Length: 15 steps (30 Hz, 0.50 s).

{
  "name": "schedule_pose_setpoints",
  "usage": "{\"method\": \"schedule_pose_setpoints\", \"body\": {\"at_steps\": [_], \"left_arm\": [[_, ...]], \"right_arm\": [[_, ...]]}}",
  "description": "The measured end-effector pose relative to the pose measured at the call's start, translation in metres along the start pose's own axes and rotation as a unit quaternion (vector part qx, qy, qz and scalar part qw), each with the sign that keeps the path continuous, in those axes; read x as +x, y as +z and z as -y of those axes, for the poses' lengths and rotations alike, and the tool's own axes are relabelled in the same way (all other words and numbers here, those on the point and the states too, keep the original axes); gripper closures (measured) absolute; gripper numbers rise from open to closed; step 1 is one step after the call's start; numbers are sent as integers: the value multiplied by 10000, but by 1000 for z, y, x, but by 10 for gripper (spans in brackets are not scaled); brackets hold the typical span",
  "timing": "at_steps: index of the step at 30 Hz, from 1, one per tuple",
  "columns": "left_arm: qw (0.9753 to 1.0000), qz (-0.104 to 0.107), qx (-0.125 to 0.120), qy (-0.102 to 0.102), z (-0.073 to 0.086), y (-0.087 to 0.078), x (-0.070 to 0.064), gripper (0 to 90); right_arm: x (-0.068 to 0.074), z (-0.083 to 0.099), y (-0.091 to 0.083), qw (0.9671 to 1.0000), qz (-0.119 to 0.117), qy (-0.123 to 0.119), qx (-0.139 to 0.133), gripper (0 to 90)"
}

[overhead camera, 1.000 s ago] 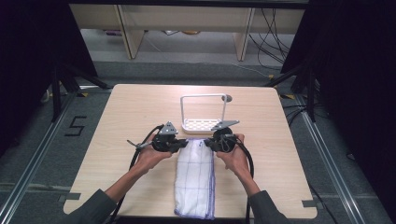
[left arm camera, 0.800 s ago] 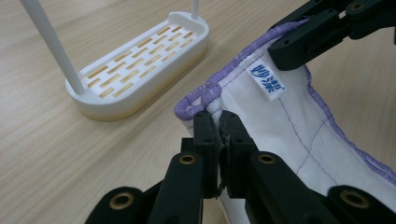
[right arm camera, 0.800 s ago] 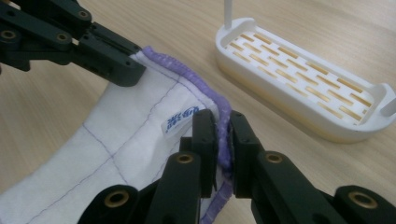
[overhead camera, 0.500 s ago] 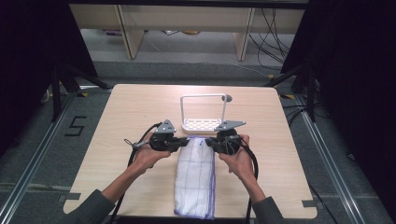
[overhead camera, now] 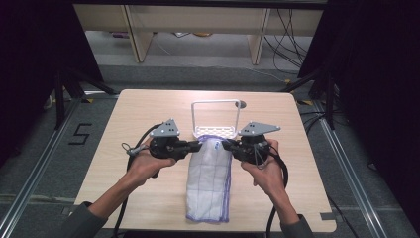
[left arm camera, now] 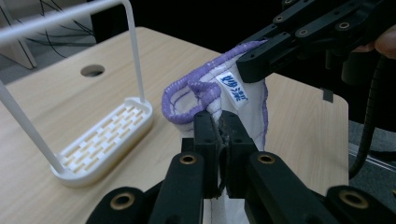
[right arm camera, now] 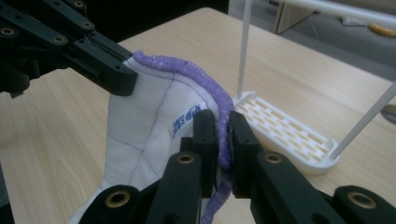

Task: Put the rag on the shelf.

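The left gripper [overhead camera: 197, 147] is clamped tight on one top corner of the white cloth [overhead camera: 210, 183], and the right gripper [overhead camera: 227, 145] is pinched shut on the other corner, right on the purple edging. The top edge is lifted between the two grippers, while the rest of the cloth is draped down onto the table [overhead camera: 124, 148] toward the person. Just beyond the grippers, a white rack [overhead camera: 215, 131] is parked.

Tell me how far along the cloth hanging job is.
Done: both tools have hold of the cloth, the left tool and right tool each shut on a corner of its far end. In hand: that end is lifted beside the white rack. Left: probably draping it over the rack's bar; most of it lies on the table.
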<state>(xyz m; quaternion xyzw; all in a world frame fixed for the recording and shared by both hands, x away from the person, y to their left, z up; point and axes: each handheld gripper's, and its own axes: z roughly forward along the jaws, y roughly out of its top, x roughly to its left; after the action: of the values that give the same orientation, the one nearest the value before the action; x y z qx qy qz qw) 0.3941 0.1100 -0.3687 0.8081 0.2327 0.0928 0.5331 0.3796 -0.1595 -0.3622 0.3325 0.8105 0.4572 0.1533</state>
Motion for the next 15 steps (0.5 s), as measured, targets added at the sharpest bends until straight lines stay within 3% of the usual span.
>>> {"method": "schedule_pose_setpoints", "body": {"at_steps": [10,11,12,15], "left_arm": [[9996,-191,-166,98,-49,-19,2,863],[9996,-204,-185,104,-51,-19,3,863],[9994,-261,-215,115,-55,-20,4,863],[9990,-362,-248,59,-62,-19,10,863]], "right_arm": [[-4,-44,-24,9993,181,-133,-293,844],[-7,-50,-25,9987,205,-265,-372,844],[-7,-52,-25,9990,192,-143,-375,844],[-11,-64,-27,9986,273,-176,-421,844]]}}
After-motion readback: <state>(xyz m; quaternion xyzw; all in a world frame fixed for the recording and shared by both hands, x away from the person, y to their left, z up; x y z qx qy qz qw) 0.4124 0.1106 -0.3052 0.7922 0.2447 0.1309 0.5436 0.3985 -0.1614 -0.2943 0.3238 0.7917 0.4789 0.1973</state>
